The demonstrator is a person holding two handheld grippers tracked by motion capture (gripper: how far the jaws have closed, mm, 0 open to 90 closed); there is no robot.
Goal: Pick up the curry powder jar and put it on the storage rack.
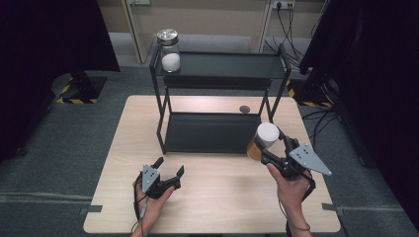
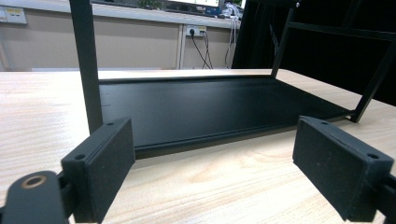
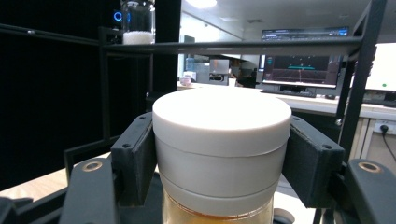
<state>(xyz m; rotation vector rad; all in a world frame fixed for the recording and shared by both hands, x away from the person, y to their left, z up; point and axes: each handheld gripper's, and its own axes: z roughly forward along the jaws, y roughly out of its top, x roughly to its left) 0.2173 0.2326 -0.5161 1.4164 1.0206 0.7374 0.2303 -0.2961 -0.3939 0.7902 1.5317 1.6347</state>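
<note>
Pale wood of the counter (image 1: 222, 197) carried a black shelf rack (image 1: 217, 74) at mid-frame, and right of centre the right gripper (image 1: 269, 148) had its jaws clamped on the white-lidded jar (image 1: 264, 138), probably for shelving, while the left gripper (image 1: 168, 170) idled lower left, jaws apart.

Jar (image 3: 219, 154) bottom beyond frame edge

This looks like a lab or test room. A bare wooden table (image 1: 212, 197) stands on grey carpet (image 1: 59, 148), with black curtains (image 1: 44, 44) at both sides and hazard tape (image 1: 74, 98) round a stand's foot. Wall sockets (image 2: 196, 31) with loose cables and a lit monitor (image 3: 303, 56), perhaps showing plots, sit behind.
</note>
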